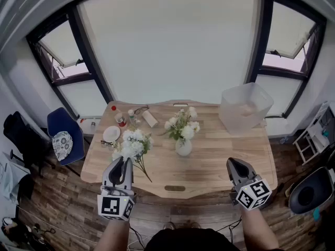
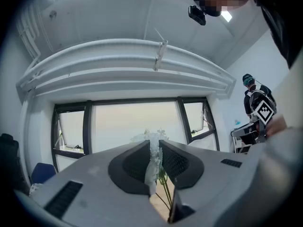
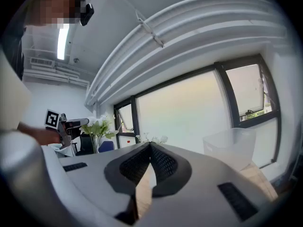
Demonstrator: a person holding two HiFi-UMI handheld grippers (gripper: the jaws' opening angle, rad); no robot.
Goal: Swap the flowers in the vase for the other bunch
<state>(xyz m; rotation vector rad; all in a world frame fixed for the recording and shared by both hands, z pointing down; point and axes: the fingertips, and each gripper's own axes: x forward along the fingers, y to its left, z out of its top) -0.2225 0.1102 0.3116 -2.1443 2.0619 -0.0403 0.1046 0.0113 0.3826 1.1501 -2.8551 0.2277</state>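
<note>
Head view | loose bunch (image 1: 133, 144) just ahead of left tool (image 1: 122, 162)

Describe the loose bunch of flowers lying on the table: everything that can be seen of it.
The loose bunch lies on its side on the wooden table, left of the vase and apart from it. It is a cluster of white blooms with some green leaves, and its thin dark stems trail towards the table's near edge. The left claw hangs next to the blooms with its jaws slightly apart. Whether it touches them cannot be told.
</note>
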